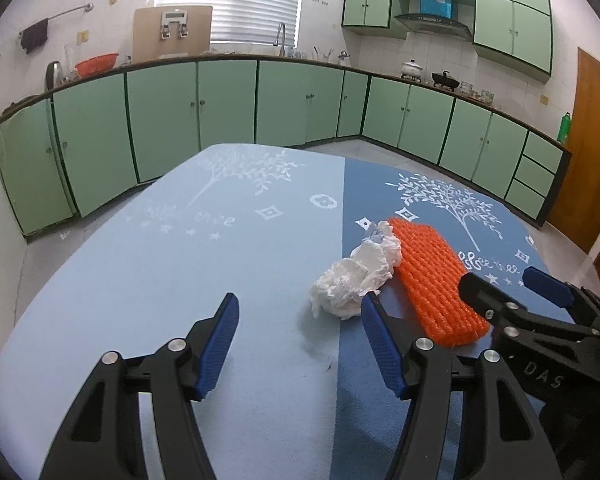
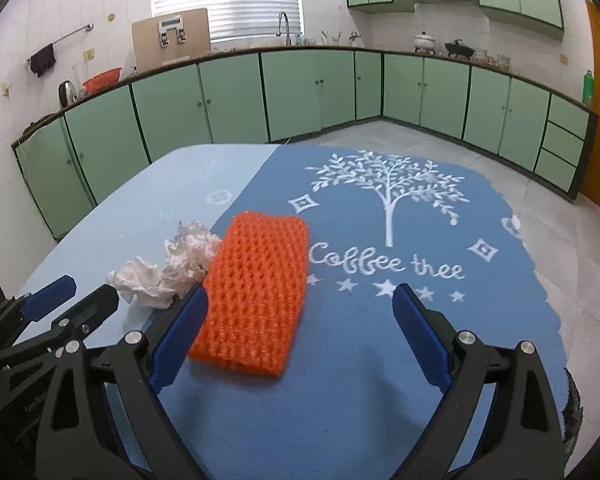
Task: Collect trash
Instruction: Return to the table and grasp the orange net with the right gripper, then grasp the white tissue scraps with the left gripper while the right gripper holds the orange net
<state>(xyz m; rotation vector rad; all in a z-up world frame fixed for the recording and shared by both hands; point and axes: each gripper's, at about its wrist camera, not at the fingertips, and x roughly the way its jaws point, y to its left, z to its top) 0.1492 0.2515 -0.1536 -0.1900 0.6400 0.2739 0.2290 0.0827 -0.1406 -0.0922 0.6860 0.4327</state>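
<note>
A crumpled white tissue (image 1: 354, 280) lies on the blue table mat (image 1: 180, 264), touching an orange foam net sleeve (image 1: 432, 280) on its right. My left gripper (image 1: 300, 312) is open and empty, just short of the tissue, whose near edge sits by the right finger. My right gripper (image 2: 300, 304) is open and empty, with the near end of the orange sleeve (image 2: 256, 292) beside its left finger. The tissue (image 2: 168, 272) lies left of the sleeve. Each gripper shows in the other's view: the right one (image 1: 512, 284) and the left one (image 2: 84, 292).
The table mat (image 2: 380, 360) is light blue on the left and dark blue with a white tree print on the right. Green kitchen cabinets (image 1: 228, 100) line the far walls, with grey floor between them and the table. A wooden door (image 1: 596, 152) stands at right.
</note>
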